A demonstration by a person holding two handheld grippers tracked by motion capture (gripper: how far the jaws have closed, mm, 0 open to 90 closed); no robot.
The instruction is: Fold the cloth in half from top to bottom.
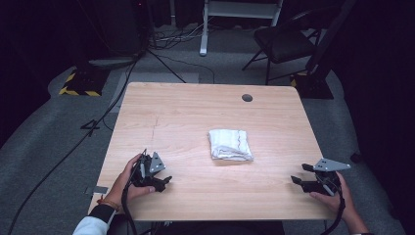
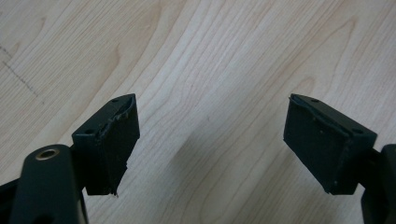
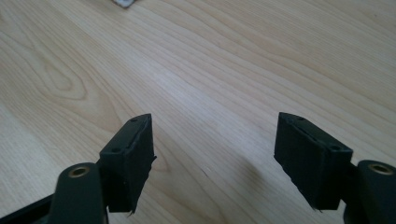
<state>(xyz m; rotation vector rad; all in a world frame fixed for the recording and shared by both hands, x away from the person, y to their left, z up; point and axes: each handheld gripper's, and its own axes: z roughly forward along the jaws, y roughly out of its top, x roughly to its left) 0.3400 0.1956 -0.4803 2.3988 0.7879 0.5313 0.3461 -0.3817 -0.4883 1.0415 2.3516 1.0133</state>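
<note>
Two grippers, both empty, jaws spread wide.
Left gripper [image 1: 164, 182] and right gripper [image 1: 299, 174] sit well apart from the folded cloth [image 1: 230, 145]; a one-sided grab would probably unravel its folds.

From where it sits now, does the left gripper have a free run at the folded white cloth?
Probably yes. The left gripper is open and empty, and bare table lies between it and the folded white cloth; nothing stands in the way.
</note>
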